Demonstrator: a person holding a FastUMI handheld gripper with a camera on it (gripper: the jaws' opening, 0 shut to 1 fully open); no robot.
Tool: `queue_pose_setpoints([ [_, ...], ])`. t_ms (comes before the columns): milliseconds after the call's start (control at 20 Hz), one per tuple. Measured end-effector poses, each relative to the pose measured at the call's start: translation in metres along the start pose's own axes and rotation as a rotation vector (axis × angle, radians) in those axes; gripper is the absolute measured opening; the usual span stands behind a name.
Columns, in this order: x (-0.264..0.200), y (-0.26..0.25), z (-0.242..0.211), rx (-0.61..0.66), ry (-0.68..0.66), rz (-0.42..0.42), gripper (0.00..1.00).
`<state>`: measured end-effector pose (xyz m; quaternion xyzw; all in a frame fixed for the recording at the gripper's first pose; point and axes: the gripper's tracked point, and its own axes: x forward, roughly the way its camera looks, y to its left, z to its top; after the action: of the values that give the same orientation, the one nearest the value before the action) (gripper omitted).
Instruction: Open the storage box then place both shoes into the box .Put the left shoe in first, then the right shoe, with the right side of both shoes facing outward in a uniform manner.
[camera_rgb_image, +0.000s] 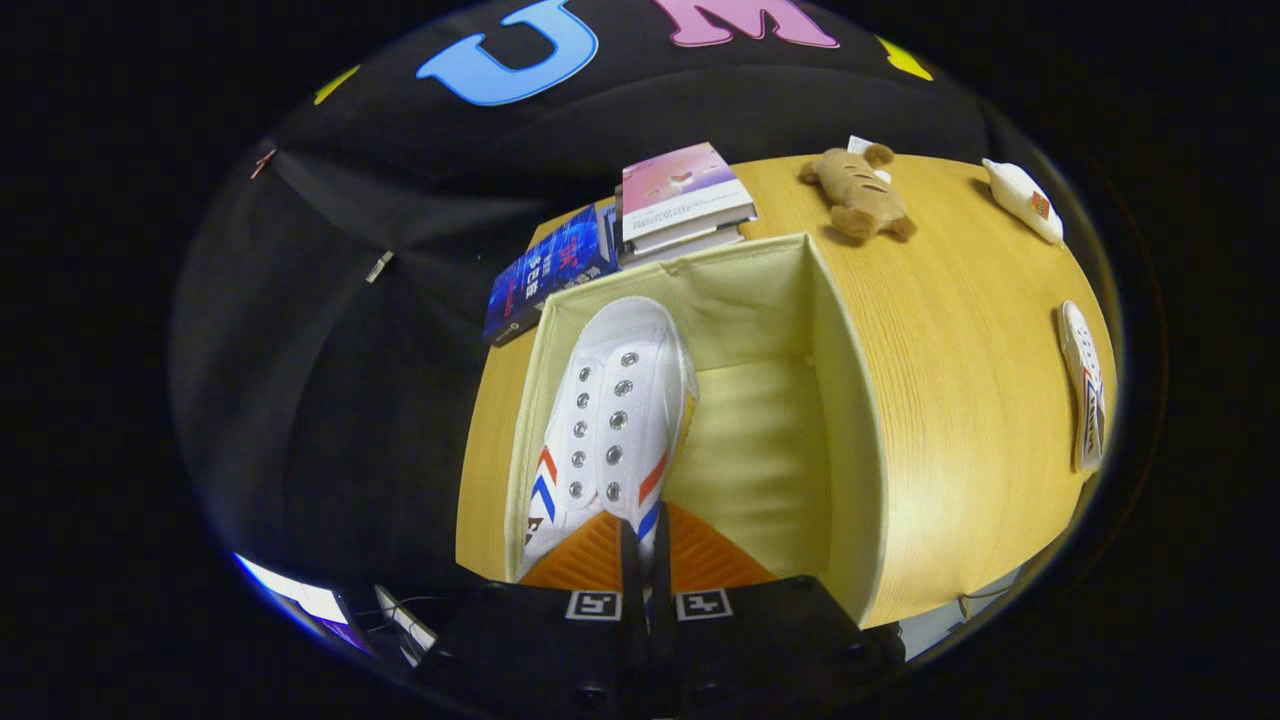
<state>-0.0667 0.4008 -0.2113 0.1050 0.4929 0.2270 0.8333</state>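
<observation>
The hand-held gripper (645, 560) has its fingers drawn almost together, with only a thin slit between them, and they pinch the heel end of a white shoe (610, 420). The shoe has metal eyelets and red and blue chevron stripes on its sides. It hangs toe-first inside the open storage box (840, 420), close to the box's left wall, its toe toward the far wall. What part of the heel the fingers grip is hidden behind them, and whether the shoe touches the box floor cannot be told.

The pale fabric box stands on the wooden table (960, 360), toward its left edge. Another white shoe (1083, 385) lies near the table's right edge, distorted and hard to read. At the far edge sit a stack of books (685, 195), a blue book (545, 272) overhanging the far left corner, a brown plush toy (858, 192) and a white object (1022, 198) at the far right corner.
</observation>
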Motion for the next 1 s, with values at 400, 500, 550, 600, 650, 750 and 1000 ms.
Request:
queue_pose_setpoints([
  [400,-0.012,0.027,0.02,-0.074,-0.054,0.191,1.0],
  [500,-0.037,0.007,0.035,-0.164,-0.102,0.177,0.99],
  [550,-0.051,-0.008,0.042,-0.204,-0.123,0.166,0.99],
  [600,-0.063,-0.025,0.052,-0.237,-0.149,0.145,0.99],
  [650,-0.079,-0.049,0.06,-0.265,-0.178,0.12,0.99],
  [750,-0.103,-0.101,0.069,-0.301,-0.22,0.054,0.99],
  [1000,-0.149,-0.26,0.078,-0.318,-0.265,-0.167,0.99],
])
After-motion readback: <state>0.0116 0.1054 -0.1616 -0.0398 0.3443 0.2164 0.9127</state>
